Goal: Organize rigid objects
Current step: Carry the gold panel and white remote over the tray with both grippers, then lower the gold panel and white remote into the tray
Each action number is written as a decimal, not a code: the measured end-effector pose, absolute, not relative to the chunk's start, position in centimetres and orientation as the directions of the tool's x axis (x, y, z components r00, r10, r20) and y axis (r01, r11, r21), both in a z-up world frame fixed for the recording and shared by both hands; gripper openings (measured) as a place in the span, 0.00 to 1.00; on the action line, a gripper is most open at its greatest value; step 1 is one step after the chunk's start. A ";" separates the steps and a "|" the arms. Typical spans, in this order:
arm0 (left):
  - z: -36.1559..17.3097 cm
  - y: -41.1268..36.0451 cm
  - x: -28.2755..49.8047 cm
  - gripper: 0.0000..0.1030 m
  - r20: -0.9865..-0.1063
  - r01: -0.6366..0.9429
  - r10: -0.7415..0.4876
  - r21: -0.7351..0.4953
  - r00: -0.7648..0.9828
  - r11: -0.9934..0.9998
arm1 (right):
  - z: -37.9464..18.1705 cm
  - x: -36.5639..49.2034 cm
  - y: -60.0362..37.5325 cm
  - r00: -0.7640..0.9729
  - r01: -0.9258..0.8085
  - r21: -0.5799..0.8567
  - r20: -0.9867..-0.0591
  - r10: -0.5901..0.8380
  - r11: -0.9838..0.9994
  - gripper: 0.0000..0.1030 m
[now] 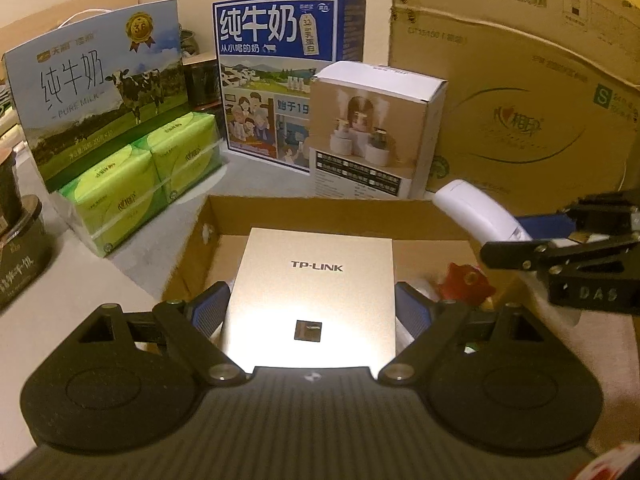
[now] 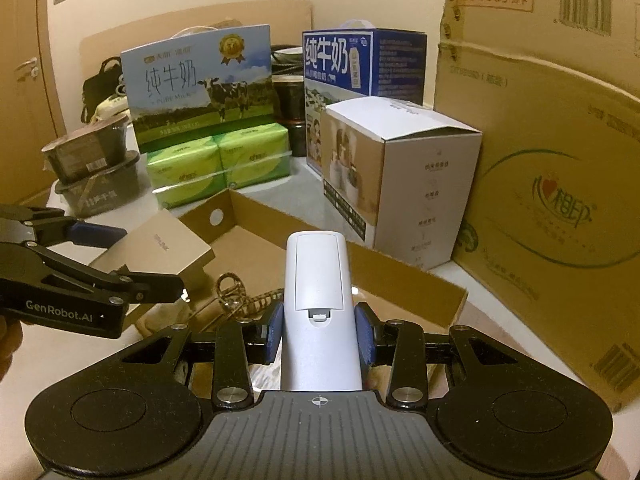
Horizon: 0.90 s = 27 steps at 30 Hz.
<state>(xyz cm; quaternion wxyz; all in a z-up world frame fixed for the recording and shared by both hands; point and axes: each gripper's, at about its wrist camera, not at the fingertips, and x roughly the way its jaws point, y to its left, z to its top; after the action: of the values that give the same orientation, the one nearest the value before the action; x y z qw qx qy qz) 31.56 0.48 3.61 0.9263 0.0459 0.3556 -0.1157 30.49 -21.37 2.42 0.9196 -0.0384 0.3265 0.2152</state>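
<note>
My left gripper [image 1: 312,308] is shut on a flat gold TP-LINK box [image 1: 316,280], its blue pads pressing both sides. The box hangs over an open cardboard tray [image 1: 304,206]. My right gripper [image 2: 319,332] is shut on a white remote-like handset [image 2: 318,292], battery cover up, above the same tray [image 2: 400,272]. In the right wrist view the left gripper [image 2: 132,264] and gold box [image 2: 160,248] are at the left. The left wrist view has the right gripper [image 1: 532,240] with the handset [image 1: 476,212] at its right edge. A red toy [image 1: 464,280] and a woven item [image 2: 236,292] lie in the tray.
Behind the tray stand two milk cartons [image 1: 100,84] [image 1: 280,60], green tissue packs [image 1: 140,184] and a white humidifier box [image 1: 376,128]. A large cardboard box [image 1: 520,100] walls off the right. Dark food bowls [image 2: 92,160] are stacked at the left.
</note>
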 end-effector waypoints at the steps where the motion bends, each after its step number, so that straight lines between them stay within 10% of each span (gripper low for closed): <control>1: 3.6 0.7 31.9 0.83 -0.671 0.250 -0.182 0.006 0.719 0.968 | 2.5 30.8 -21.3 0.692 -0.429 0.064 -0.618 0.374 0.901 0.37; 27: 3.0 1.2 41.5 0.84 -0.726 0.611 -0.238 0.303 0.645 0.731 | 0.4 38.1 -19.8 0.544 -0.781 -0.243 -0.716 0.437 0.575 0.37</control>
<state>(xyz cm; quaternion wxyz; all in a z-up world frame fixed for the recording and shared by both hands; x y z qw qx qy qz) 41.48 1.15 3.04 0.8652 0.2724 0.3421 -0.2455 38.11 -19.80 0.37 0.8327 -0.2806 0.3067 0.3658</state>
